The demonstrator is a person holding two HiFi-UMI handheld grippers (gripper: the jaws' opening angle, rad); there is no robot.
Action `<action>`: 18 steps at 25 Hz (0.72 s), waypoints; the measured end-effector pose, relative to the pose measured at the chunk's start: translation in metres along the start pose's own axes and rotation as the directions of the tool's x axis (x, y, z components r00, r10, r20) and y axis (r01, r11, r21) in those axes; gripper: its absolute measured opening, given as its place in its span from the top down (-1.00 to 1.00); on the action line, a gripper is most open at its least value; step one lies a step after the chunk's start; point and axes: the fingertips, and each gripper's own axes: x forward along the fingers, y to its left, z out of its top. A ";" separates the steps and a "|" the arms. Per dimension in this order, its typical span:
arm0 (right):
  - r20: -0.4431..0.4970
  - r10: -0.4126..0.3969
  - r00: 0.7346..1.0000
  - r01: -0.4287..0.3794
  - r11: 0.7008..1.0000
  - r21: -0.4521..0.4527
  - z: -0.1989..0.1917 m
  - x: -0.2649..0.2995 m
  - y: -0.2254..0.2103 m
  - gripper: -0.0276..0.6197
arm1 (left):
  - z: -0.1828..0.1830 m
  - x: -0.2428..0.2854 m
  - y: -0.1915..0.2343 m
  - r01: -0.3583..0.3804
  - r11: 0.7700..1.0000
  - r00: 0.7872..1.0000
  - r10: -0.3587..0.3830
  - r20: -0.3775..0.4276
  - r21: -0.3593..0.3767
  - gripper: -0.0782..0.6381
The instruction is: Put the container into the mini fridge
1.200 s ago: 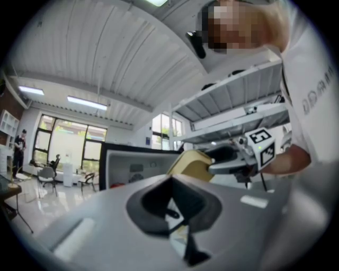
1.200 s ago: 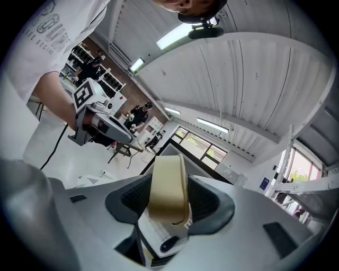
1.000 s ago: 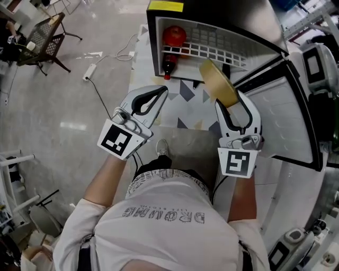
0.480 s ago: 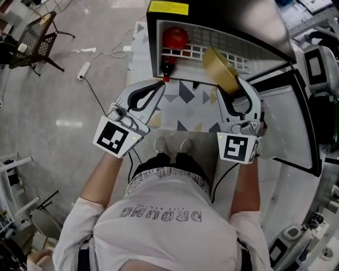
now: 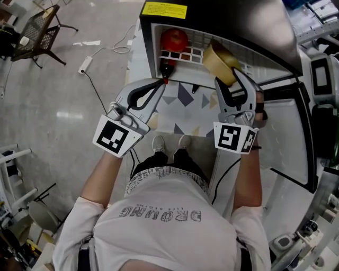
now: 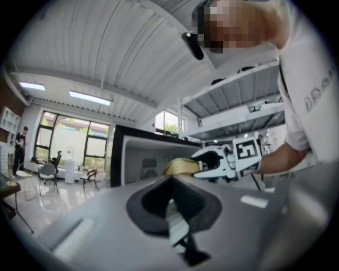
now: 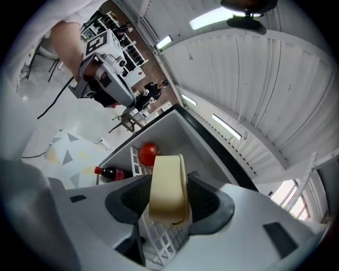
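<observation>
A polished grey floor [image 5: 63,106] carries a triangle-patterned mat [image 5: 180,108] in front of the open fridge [image 5: 212,16], whose door [image 5: 288,132] swings out to the right of the right claw [image 5: 226,77]. That claw is clamped wide on the yellowish container [image 5: 221,62], held tilted at the fridge's mouth over a white rack [image 5: 183,54]. Ahead and left of it sit a red round fruit [image 5: 174,39] and a red-capped bottle [image 5: 165,69] lying on its side. The left claw [image 5: 160,86], closed with nothing in it, hangs just before the bottle and partly covers it. The container hides the rack's right end. The fridge's top cuts off its deeper inside. A chair [image 5: 34,34] stands far left.
</observation>
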 end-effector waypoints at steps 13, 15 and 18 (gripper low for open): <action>0.016 0.004 1.000 -0.001 0.984 -0.178 -0.024 0.038 0.009 0.27 | -0.018 0.026 0.002 -0.063 0.998 0.997 0.062 -0.047 -0.015 0.76; 0.012 0.016 1.000 -0.013 0.981 -0.195 -0.028 0.042 0.014 0.27 | -0.020 0.028 0.002 -0.068 0.998 0.996 0.067 -0.053 -0.017 0.76; 0.003 0.045 0.999 -0.044 0.981 -0.188 -0.036 0.049 0.024 0.27 | -0.024 0.032 0.001 -0.072 0.997 0.996 0.071 -0.058 -0.019 0.76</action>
